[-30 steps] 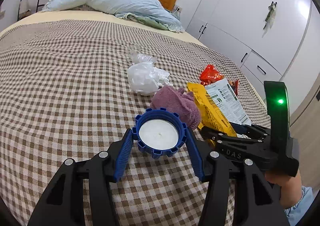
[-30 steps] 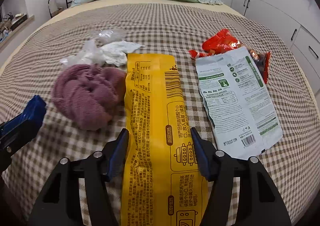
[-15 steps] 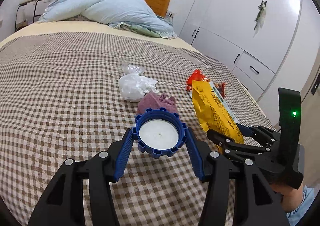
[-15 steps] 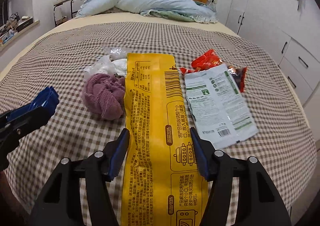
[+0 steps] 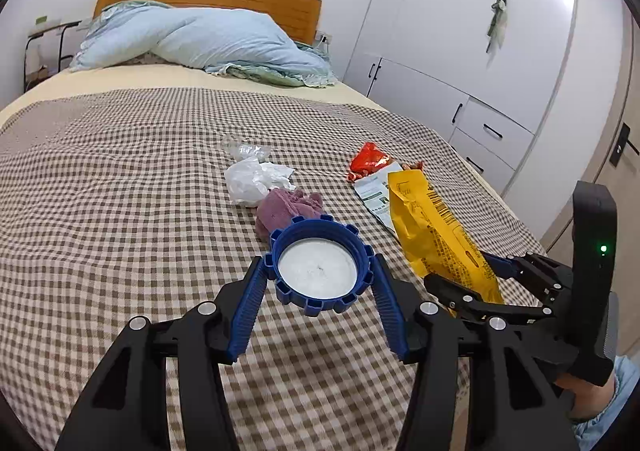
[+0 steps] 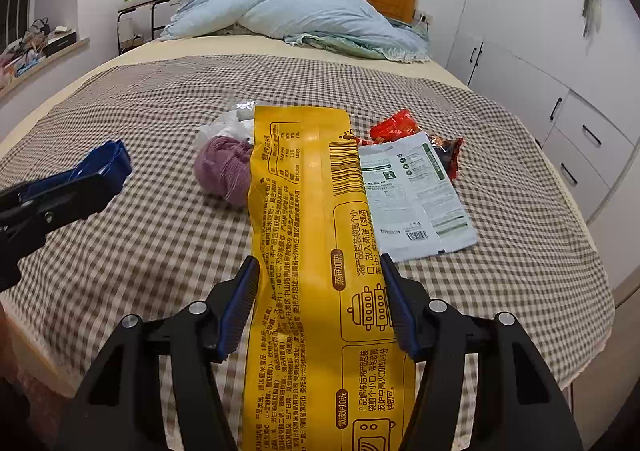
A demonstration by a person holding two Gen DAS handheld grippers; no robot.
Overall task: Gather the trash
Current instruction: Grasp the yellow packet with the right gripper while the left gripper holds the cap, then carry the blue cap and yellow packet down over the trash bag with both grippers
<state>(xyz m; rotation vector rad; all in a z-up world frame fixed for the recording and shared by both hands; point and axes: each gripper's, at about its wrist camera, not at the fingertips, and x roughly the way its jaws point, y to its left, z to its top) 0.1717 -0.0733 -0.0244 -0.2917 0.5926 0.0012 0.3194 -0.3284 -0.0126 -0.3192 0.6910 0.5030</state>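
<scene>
Left gripper [image 5: 318, 271] held a blue ridged bottle cap [image 5: 318, 265] crosswise between its blue pads, jaws about half spread and pressing the cap's rim on either side. White liner faced the camera, so the cap was taken by its edge, probably the only grip that spans it. It hung clear above the checked bedspread [image 5: 120, 191].

Right gripper [image 6: 320, 301] held a long yellow food packet [image 6: 316, 211], jaws half spread with the packet bunched between them. The packet stood out stiffly ahead of the fingers, free end lifted off the bed. Pad contact on the packet's edges could not be fully made out in the right wrist view, but the packet was plainly carried, not lying.

Remaining on the bedspread, clustered near mid-bed: a purple knitted cloth [image 5: 286, 207] touching a crumpled white tissue [image 5: 254, 181], a scrap of clear plastic [image 5: 246, 149] just behind that; to the right a flat white-and-green packet [image 6: 412, 191] overlapping a red wrapper [image 6: 394, 125].

Judgement: one piece in each hand looked like economy, two items per trip. No bin was in either view, so the drop point lay elsewhere. The cloth may not be trash at all. The light packet could slip if swung hard.

Blue quilt [image 5: 208, 39] was heaped at the headboard; white wardrobe [image 5: 480, 51] alongside.
</scene>
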